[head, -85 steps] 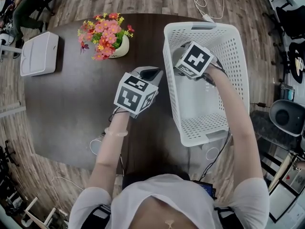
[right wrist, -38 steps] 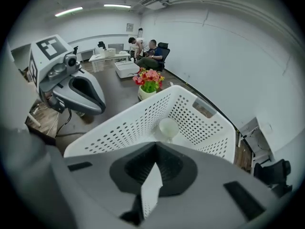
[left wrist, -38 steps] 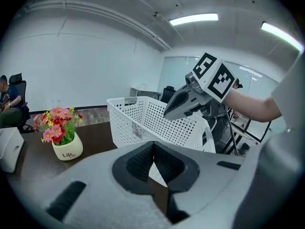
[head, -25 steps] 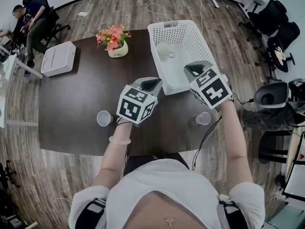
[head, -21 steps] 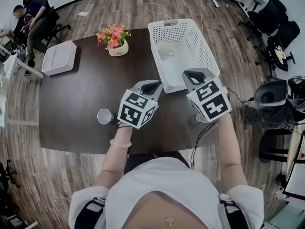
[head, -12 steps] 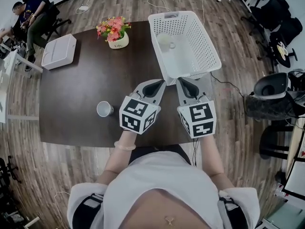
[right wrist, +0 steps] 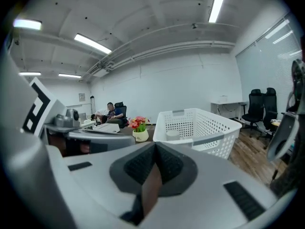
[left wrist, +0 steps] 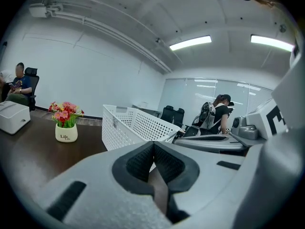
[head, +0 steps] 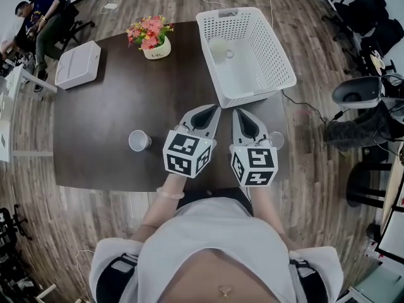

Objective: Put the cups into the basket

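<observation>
Dark table (head: 101,118): one cup (head: 218,48) is seen inside white basket (head: 276,57); 2nd cup (head: 138,140) is stood on tabletop nr left gripper (head: 210,110). Left & right gripper (head: 237,113) are held side by side, jaws shut, nothing gripped.

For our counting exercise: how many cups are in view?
3. One cup in the basket, a second cup on the table at the left, a third cup beside the right hand-held gripper, partly hidden.

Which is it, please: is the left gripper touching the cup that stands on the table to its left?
Apart. The head view shows a strip of bare table between the cup and the left gripper.
</observation>
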Demonstrator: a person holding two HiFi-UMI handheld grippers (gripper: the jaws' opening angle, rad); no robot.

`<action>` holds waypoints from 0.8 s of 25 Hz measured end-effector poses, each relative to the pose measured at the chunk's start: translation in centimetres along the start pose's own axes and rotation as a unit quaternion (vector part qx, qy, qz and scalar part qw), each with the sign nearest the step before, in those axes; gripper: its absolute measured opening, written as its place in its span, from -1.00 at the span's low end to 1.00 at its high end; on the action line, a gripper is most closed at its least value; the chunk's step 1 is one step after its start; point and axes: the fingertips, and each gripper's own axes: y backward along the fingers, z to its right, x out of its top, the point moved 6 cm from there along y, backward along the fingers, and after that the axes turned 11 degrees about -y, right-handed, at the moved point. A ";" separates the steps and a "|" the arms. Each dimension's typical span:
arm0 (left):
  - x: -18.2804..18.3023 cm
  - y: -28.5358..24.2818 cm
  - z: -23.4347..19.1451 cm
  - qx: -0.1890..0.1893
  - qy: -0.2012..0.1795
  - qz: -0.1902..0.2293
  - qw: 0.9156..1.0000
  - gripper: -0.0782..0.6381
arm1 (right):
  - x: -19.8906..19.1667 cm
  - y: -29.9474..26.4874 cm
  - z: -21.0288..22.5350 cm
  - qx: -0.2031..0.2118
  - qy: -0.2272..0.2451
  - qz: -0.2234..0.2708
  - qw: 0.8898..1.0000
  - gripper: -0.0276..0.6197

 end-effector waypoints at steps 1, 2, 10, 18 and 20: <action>-0.1 0.0 0.0 0.000 0.000 -0.001 1.000 -0.75 | -0.2 -0.1 -0.1 0.002 0.002 -0.003 1.000 -0.88; -0.1 -0.1 0.0 -0.001 0.000 -0.003 1.000 -0.75 | -0.3 -0.2 -0.3 0.004 0.005 -0.006 1.000 -0.88; -0.1 -0.2 -0.4 -0.001 0.003 0.000 1.000 -0.75 | -0.3 -1.1 -0.4 0.004 0.011 -0.018 1.000 -0.88; -0.3 0.1 -0.9 0.010 0.013 -0.005 1.000 -0.75 | -0.3 -1.6 -0.8 0.014 0.030 -0.038 0.999 -0.88; -0.5 0.5 -1.4 0.017 0.017 -0.006 1.000 -0.75 | -0.5 -1.9 -1.5 0.026 0.037 -0.048 0.998 -0.88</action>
